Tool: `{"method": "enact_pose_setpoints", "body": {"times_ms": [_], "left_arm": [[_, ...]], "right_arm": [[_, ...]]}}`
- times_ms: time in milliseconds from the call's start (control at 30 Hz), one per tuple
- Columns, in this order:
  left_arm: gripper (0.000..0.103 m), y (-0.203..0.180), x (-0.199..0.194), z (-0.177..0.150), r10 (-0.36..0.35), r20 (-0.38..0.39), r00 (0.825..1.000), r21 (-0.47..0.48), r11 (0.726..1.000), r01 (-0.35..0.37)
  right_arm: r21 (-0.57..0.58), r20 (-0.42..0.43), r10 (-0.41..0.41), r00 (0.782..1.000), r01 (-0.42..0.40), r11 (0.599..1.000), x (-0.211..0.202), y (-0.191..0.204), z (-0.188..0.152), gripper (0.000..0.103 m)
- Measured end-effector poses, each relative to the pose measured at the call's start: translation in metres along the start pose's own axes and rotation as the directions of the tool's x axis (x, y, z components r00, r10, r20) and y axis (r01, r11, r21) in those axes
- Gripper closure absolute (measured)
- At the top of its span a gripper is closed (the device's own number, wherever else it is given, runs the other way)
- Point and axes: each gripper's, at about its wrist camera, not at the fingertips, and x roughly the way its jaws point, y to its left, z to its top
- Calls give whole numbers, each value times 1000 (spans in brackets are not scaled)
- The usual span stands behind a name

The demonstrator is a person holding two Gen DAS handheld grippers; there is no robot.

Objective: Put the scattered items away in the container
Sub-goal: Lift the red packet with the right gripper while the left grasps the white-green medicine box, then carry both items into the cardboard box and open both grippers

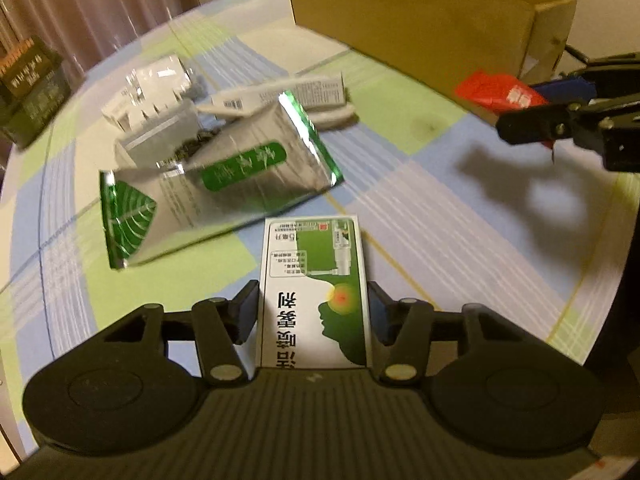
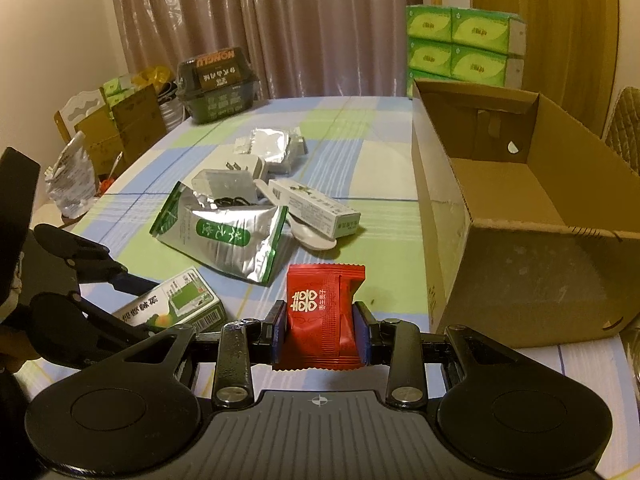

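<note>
Left gripper: jaws closed partway onto a white-and-green printed cardboard medicine box, gripped across its narrow width. The box's long axis runs straight forward between the fingers, its far end projecting beyond the tips. It appears lifted off the checked blue, green and white tablecloth, though the clearance cannot be confirmed.

Right gripper: jaws drawn in on a red crinkle-edged foil sachet with white lettering, pinched at both side edges, its long axis also pointing forward.

Container: an open brown corrugated cardboard box stands on the table to the right of the right gripper and slightly ahead, near wall facing the jaws, open top above the sachet's level. In the left wrist view the same carton lies far forward and to the right, beyond the right gripper.

Judgement: the right gripper is clearly nearer the carton; its load must rise over the near wall and travel rightward. The left load has a longer crossing.

Remaining scatter, mid-table: a silver-and-green foil pouch, a long white carton with fine print, a white plastic spoon partly under that carton, a white plug adapter, and silver foil packets further back. None is in the carton's visible interior.
</note>
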Motion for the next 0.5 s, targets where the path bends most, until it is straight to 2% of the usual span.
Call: {"method": "enact_pose_setpoints", "body": {"times_ms": [233,500], "left_arm": [[53,4,-32,12,-12,109,994,-36,999,16],[53,2,-60,33,-29,195,980,-65,997,43]], "right_arm": [[-3,38,4,999,-4,1000,-12,2,6,71],[5,85,-6,996,6,1000,-29,0,13,71]]}}
